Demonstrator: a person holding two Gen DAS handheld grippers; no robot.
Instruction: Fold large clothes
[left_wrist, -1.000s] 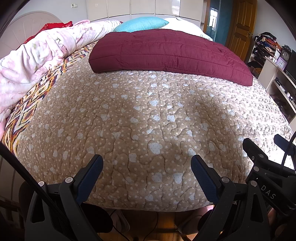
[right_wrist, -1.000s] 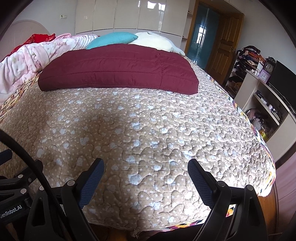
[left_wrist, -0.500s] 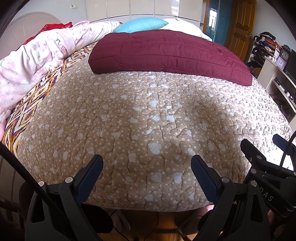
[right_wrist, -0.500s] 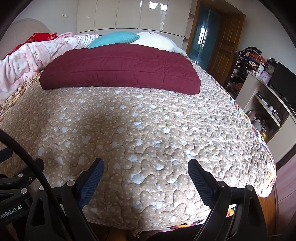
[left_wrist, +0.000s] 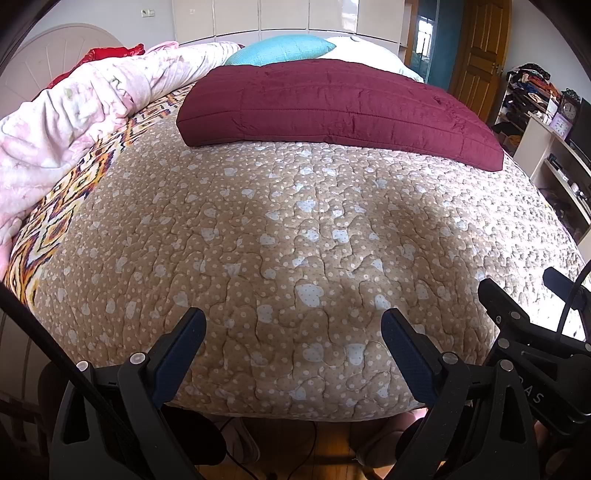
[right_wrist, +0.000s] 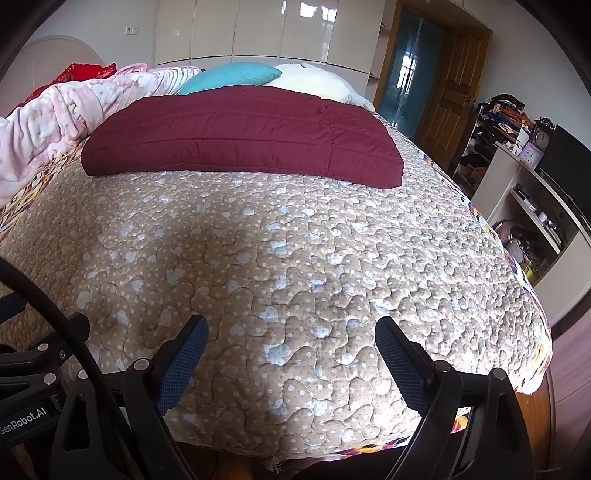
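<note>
A dark red quilted garment (left_wrist: 332, 99) lies folded flat across the far half of the bed; it also shows in the right wrist view (right_wrist: 243, 140). My left gripper (left_wrist: 293, 332) is open and empty above the near edge of the bed. My right gripper (right_wrist: 290, 339) is open and empty beside it, also at the near edge. The right gripper's body shows at the right of the left wrist view (left_wrist: 532, 332). The garment is well beyond both grippers.
The bed has a tan quilted cover with white hearts (left_wrist: 295, 240). A pink floral duvet (left_wrist: 74, 118) is heaped along its left side. A teal pillow (left_wrist: 284, 50) and a white pillow (right_wrist: 317, 83) lie at the head. Shelves (right_wrist: 535, 206) stand to the right.
Both grippers have dropped slightly and drawn back a little toward the foot of the bed. Jaws stay open. The garment has not moved.
</note>
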